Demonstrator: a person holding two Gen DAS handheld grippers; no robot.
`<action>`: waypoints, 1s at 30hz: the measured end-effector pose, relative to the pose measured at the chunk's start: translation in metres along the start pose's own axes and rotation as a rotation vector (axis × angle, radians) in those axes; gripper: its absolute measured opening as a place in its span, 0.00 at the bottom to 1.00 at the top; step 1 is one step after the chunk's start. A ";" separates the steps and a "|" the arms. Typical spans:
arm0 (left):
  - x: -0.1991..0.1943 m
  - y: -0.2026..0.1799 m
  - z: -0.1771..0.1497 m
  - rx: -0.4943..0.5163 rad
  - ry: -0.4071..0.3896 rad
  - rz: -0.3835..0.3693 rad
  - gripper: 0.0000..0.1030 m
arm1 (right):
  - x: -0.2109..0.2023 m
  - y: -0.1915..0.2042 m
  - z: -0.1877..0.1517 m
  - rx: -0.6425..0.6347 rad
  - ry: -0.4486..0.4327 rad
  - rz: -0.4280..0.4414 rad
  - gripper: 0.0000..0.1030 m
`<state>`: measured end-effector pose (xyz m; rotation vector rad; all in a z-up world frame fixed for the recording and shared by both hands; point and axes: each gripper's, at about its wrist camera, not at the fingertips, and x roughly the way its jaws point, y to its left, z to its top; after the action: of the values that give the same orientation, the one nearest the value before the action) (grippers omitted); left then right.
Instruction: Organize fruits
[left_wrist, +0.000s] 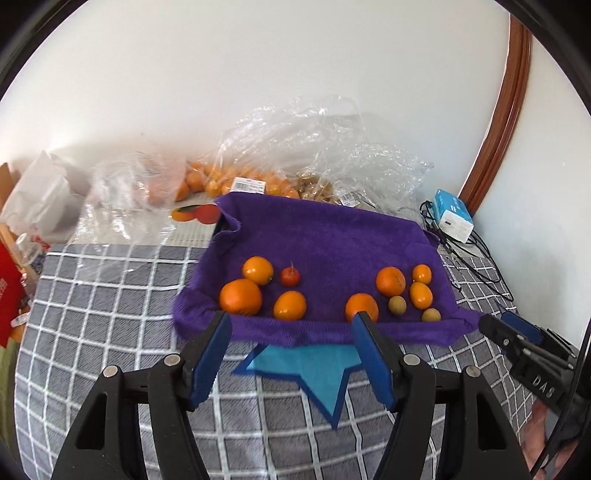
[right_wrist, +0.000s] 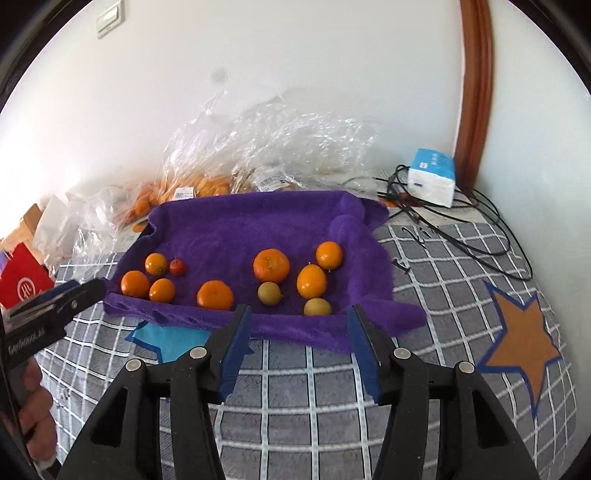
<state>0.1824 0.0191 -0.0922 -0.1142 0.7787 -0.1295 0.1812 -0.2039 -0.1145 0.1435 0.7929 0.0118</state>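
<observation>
I see the grey checked blanket spread under everything, and on it the purple towel, its near hem lying crosswise just ahead of both sets of fingers. The fruit sits on that towel in two clusters: larger oranges towards the left, and a mixed group of oranges and small yellowish fruits towards the right.

My left gripper hangs released, nothing between its blue pads, and points at the near hem. The lone orange in the middle lies straight ahead of its right finger, just beyond the tip, so I judge this hand the nearer one for it.

My right gripper is likewise parted and empty. The pale yellow fruit rests at the hem just ahead of the gap between its fingers, towards the right one, and another sits a little further left. I would take these small round ones from above, since they have no long axis to line up with.
</observation>
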 end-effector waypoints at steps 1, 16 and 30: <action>-0.010 0.000 -0.004 0.001 -0.015 0.009 0.74 | -0.008 -0.001 -0.002 0.008 0.003 0.006 0.52; -0.127 -0.017 -0.058 0.037 -0.167 0.058 0.91 | -0.128 0.016 -0.042 -0.081 -0.153 -0.075 0.93; -0.184 -0.032 -0.080 0.075 -0.248 0.072 1.00 | -0.182 0.009 -0.070 -0.030 -0.188 -0.119 0.94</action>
<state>-0.0061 0.0119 -0.0169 -0.0300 0.5292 -0.0741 0.0042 -0.1981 -0.0322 0.0680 0.6125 -0.1011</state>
